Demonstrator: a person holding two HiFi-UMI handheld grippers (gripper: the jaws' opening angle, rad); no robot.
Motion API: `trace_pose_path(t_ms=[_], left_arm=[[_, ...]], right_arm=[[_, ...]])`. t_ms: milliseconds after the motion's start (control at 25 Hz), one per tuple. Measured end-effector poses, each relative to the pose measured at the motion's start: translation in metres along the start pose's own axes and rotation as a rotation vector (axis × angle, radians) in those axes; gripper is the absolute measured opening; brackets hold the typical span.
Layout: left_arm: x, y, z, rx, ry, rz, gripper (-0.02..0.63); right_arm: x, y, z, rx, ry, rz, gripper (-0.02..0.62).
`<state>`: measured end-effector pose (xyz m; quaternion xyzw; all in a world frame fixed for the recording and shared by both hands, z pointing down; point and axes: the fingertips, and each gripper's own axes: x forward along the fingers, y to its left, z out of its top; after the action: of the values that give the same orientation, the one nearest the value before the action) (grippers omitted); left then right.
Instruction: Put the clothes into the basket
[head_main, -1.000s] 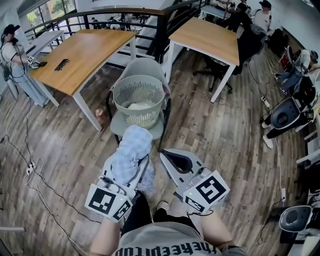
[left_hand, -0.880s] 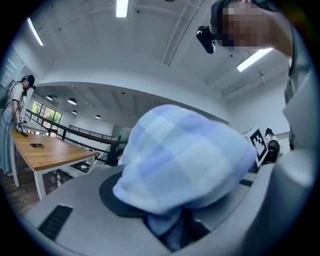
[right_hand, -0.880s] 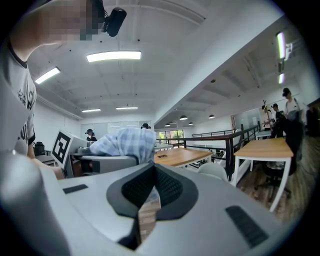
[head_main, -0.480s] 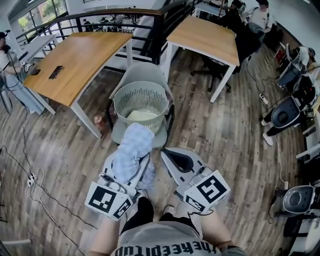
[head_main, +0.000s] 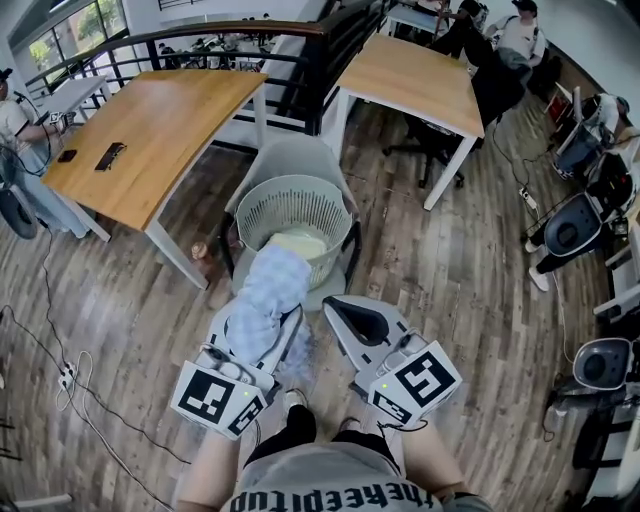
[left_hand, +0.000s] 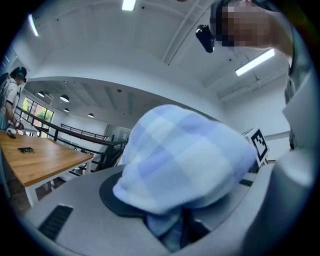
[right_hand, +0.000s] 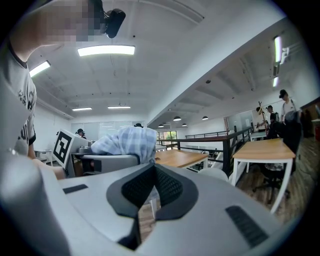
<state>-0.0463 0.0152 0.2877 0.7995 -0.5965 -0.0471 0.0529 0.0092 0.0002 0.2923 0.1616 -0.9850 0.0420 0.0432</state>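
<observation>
The left gripper (head_main: 265, 322) pinches a blue checked cloth (head_main: 272, 285) just short of the basket (head_main: 262, 205), which holds something pale, perhaps clothing. The right gripper (head_main: 345, 312) is pressed together, empty.

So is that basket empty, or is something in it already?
Not empty: a pale cloth lies in the bottom of the basket, visible through its open top in the head view.

- The wooden plank floor (head_main: 470, 270) is viewed steeply from overhead.
- Gripper views are aimed level, close along their fingers (right_hand: 172, 192).
- The pale blue checked cloth (left_hand: 185, 160) is shared by all views.
</observation>
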Motion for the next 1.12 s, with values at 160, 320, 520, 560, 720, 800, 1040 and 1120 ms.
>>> trace_pose_path(t_ms=[160, 320, 520, 560, 720, 800, 1040, 1120], left_arm=[[0.000, 0.016, -0.003, -0.001, 0.010, -0.014, 0.190], [-0.001, 0.031, -0.004, -0.006, 0.014, -0.024, 0.190], [0.001, 0.041, -0.006, -0.017, 0.018, -0.031, 0.190], [0.002, 0.043, -0.007, -0.019, 0.018, -0.031, 0.190], [0.009, 0.051, -0.009, -0.029, 0.022, -0.030, 0.190], [0.015, 0.059, -0.008, -0.030, 0.024, -0.023, 0.190], [0.031, 0.082, -0.007, -0.031, 0.021, 0.014, 0.190], [0.038, 0.090, -0.007, -0.031, 0.020, 0.025, 0.190]], right_arm=[[0.016, 0.001, -0.003, 0.011, 0.001, -0.011, 0.011], [0.030, 0.004, -0.004, 0.011, 0.010, -0.022, 0.011], [0.038, 0.002, -0.005, 0.009, 0.020, -0.032, 0.011], [0.039, 0.001, -0.006, 0.009, 0.020, -0.034, 0.011], [0.048, -0.008, -0.008, 0.015, 0.033, -0.036, 0.011], [0.056, -0.013, -0.007, 0.018, 0.035, -0.030, 0.011], [0.080, -0.033, -0.007, 0.021, 0.037, 0.000, 0.011], [0.087, -0.040, -0.007, 0.020, 0.039, 0.008, 0.011]])
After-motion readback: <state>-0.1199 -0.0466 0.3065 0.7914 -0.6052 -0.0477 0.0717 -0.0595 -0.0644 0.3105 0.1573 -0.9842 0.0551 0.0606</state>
